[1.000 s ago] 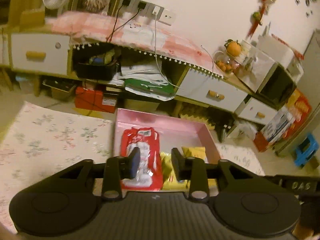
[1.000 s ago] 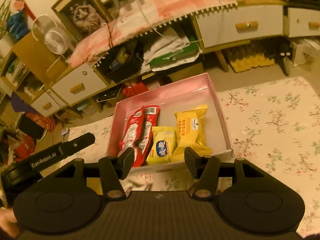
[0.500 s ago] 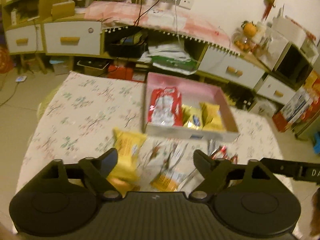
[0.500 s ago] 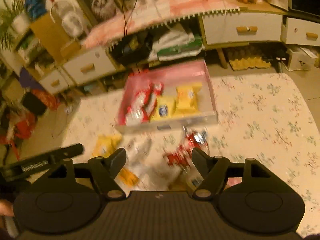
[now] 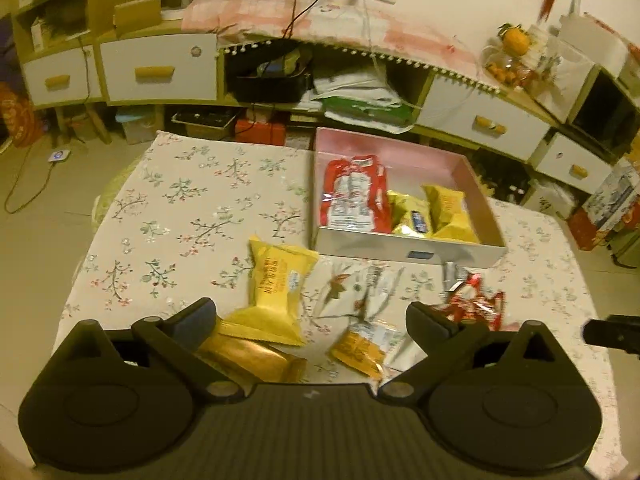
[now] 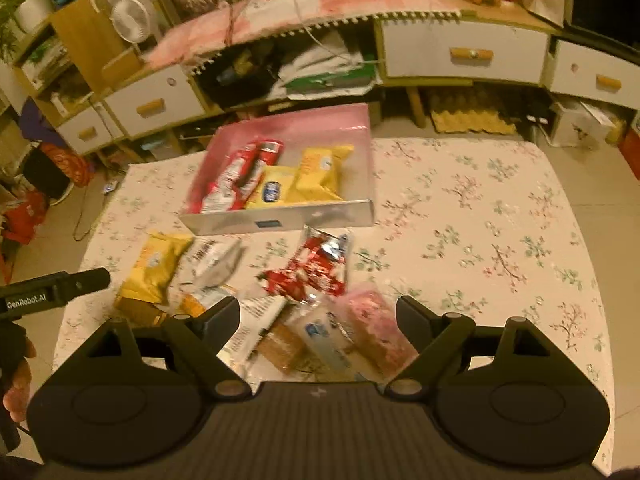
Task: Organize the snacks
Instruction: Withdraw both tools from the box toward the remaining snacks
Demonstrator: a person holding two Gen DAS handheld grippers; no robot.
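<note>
A pink box sits at the table's far side holding red packs and yellow packs. Loose snacks lie in front of it: a yellow pack, a gold bar, white sachets and red wrappers. My left gripper hovers above this pile, jaws opening wide with nothing pressed between them. In the right wrist view my right gripper is also opening, above a pink pack, a white-blue pack and red wrappers, gripping none. The box lies beyond.
A floral tablecloth covers the table, with bare cloth to the right of the box and at far left. Behind stands a low cabinet with white drawers. A hand shows at the left edge.
Both grippers have drawn back from over the box toward the near side of the table, and their jaws have spread wider. The loose snack pile has come into view.
</note>
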